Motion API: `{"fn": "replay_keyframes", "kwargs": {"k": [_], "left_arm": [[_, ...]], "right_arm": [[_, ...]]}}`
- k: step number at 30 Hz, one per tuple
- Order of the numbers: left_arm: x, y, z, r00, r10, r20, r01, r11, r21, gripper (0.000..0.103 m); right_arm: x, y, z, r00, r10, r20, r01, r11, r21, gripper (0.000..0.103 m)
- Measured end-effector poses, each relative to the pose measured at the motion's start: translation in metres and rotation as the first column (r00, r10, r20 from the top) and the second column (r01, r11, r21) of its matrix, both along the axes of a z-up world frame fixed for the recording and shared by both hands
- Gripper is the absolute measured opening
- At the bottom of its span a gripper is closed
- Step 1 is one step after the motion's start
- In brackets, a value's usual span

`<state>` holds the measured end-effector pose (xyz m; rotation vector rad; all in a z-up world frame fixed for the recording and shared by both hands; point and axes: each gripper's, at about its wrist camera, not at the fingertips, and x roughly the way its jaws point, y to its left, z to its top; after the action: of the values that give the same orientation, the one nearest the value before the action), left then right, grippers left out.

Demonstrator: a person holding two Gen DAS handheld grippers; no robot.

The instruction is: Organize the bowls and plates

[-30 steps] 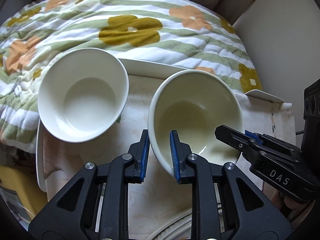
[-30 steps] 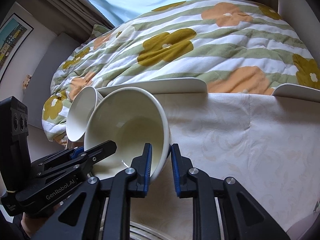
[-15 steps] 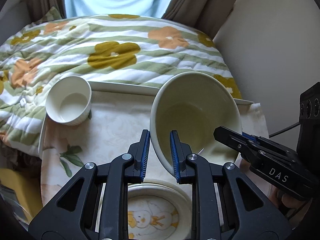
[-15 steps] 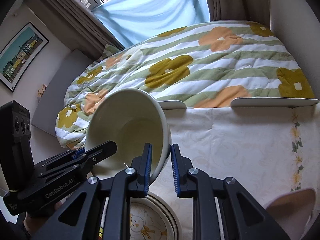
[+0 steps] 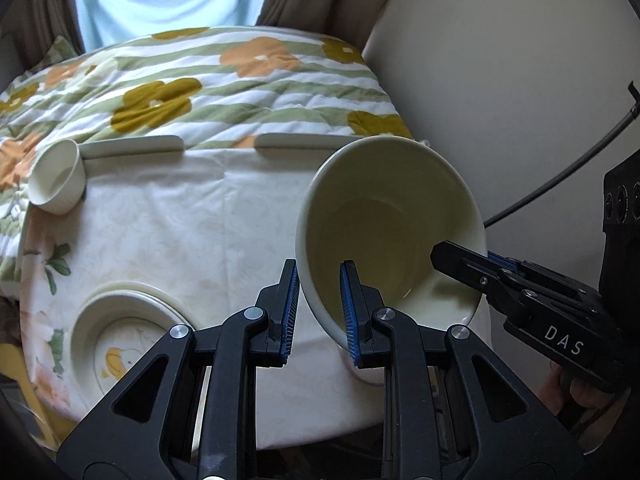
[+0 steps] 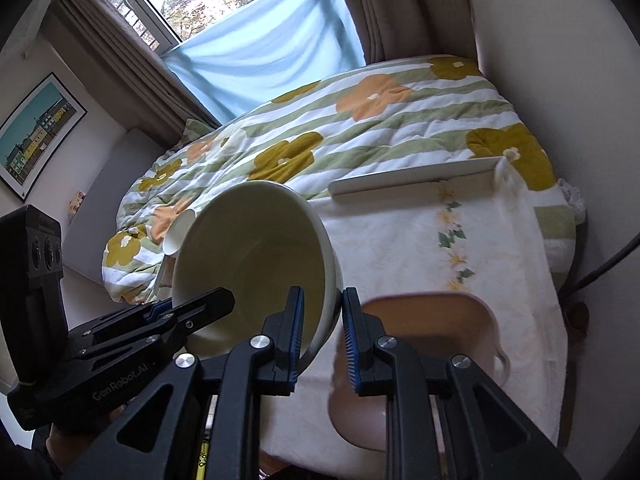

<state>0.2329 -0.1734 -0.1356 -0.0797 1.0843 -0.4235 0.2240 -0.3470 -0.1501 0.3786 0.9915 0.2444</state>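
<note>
Both grippers are on the same big cream bowl rn, holding it tilted up in the air over the table, w/ its opening facing the cams. Left gripper has its jaws nearly closed on the bowl's left rim, one blue pad inside and one outside. Right gripper is doing the same on the opposite rim, jaws pinched down on the wall.

Rest of the stuff: small white bowl sits at the far left corner of the floral tablecloth, well apart from the big one. Plate w/ a yellow duck pic is on the near left of the table. Pinkish basin is below the right gripper. Flowery striped quilt on the bed behind the table.
</note>
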Motion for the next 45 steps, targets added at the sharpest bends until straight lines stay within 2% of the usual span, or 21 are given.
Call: {"fn": "replay_keyframes", "kwargs": {"k": [9,17,20,29,35,45], "left_arm": [[-0.022,-0.051,-0.050,0.985,-0.111,-0.132,0.121,0.990,0.069,0.018],[-0.013,-0.084,-0.082,0.965,-0.193,-0.179,0.220,0.964,0.146,0.018],[-0.010,-0.093,-0.090,0.959,-0.220,-0.178,0.253,0.948,0.193,0.018],[0.004,-0.103,-0.104,0.946,-0.268,-0.181,0.308,0.918,0.252,0.018],[0.003,-0.106,-0.109,0.944,-0.287,-0.166,0.324,0.905,0.277,0.018],[0.000,-0.103,-0.108,0.947,-0.292,-0.136,0.321,0.897,0.304,0.018]], "right_arm": [[-0.038,-0.040,-0.047,0.992,-0.059,-0.114,0.060,0.998,0.003,0.018],[-0.045,-0.056,-0.080,0.973,-0.135,-0.188,0.139,0.990,0.010,0.018],[-0.046,-0.057,-0.088,0.966,-0.158,-0.206,0.164,0.986,0.013,0.018],[-0.045,-0.056,-0.106,0.948,-0.206,-0.243,0.218,0.976,0.021,0.018],[-0.044,-0.051,-0.103,0.951,-0.223,-0.215,0.222,0.975,-0.029,0.018],[-0.043,-0.046,-0.103,0.949,-0.217,-0.230,0.210,0.976,-0.056,0.018]]}}
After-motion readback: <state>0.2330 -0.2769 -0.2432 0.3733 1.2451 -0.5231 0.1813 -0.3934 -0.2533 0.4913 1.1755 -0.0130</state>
